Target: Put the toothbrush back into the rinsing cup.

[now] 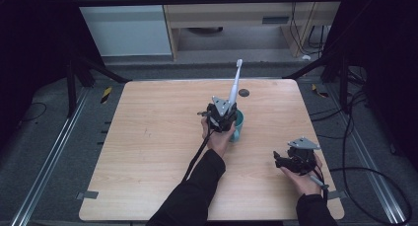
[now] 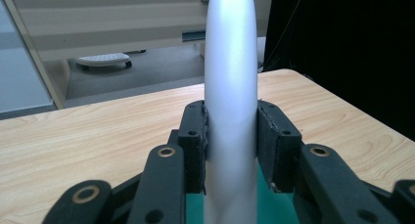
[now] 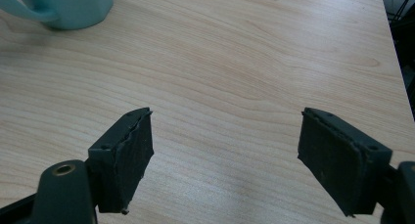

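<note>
A long white toothbrush (image 1: 235, 83) stands tilted, its head up and away, with its handle down over a teal mug (image 1: 238, 127) near the table's middle. My left gripper (image 1: 223, 115) is shut on the handle. In the left gripper view the white handle (image 2: 230, 111) is pinched between both black pads (image 2: 195, 145), with the mug's teal (image 2: 274, 204) below. My right gripper (image 1: 282, 161) rests low at the table's front right, open with nothing between its pads (image 3: 129, 158). The mug (image 3: 63, 6) shows at the top left of the right gripper view.
The wooden table (image 1: 148, 137) has a small dark round mark (image 1: 244, 93) near its far edge. Dark floor, cables and metal rails surround it. A wooden cabinet (image 1: 236, 18) stands beyond the table.
</note>
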Demonstrator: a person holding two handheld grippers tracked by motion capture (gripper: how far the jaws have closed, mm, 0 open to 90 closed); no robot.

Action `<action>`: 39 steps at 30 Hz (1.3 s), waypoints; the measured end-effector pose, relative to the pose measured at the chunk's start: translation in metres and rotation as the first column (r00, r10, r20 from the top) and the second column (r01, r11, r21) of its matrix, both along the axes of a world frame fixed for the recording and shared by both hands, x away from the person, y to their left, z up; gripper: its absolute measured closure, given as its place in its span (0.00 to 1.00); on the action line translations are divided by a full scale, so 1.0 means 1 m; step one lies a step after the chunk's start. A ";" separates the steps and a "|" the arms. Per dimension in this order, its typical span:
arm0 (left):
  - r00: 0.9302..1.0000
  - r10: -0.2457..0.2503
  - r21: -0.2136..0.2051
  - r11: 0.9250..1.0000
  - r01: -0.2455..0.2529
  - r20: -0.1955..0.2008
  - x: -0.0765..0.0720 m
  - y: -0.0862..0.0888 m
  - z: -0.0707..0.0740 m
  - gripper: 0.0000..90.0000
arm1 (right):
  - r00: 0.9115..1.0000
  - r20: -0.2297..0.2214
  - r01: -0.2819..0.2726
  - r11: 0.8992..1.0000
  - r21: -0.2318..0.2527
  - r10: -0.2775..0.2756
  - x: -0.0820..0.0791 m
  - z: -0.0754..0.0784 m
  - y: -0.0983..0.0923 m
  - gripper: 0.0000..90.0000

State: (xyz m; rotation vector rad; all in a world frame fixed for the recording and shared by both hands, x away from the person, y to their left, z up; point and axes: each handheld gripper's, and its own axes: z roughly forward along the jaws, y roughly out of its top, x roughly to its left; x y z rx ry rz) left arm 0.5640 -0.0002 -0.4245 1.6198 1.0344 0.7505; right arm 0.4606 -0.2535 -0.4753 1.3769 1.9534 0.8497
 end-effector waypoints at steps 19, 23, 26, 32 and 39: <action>1.000 0.011 0.024 1.000 -0.011 0.000 -0.001 0.002 -0.017 0.73 | 1.000 -0.005 0.000 1.000 -0.005 0.000 0.000 0.000 0.001 0.23; 1.000 0.007 0.016 1.000 -0.007 -0.001 -0.002 0.003 -0.021 0.73 | 1.000 -0.006 0.001 1.000 -0.003 -0.001 0.000 0.000 0.000 0.23; 1.000 0.004 0.011 1.000 -0.004 -0.004 -0.003 0.004 -0.023 0.73 | 1.000 -0.005 0.000 1.000 -0.004 0.000 0.000 0.000 0.000 0.23; 1.000 -0.004 0.017 1.000 0.004 -0.007 -0.004 0.003 -0.028 0.73 | 1.000 -0.005 0.001 1.000 -0.004 -0.001 0.000 0.000 0.000 0.23; 1.000 -0.009 0.018 1.000 0.009 -0.025 -0.005 0.003 -0.035 0.73 | 1.000 -0.003 0.006 1.000 0.000 -0.006 0.000 0.000 0.000 0.22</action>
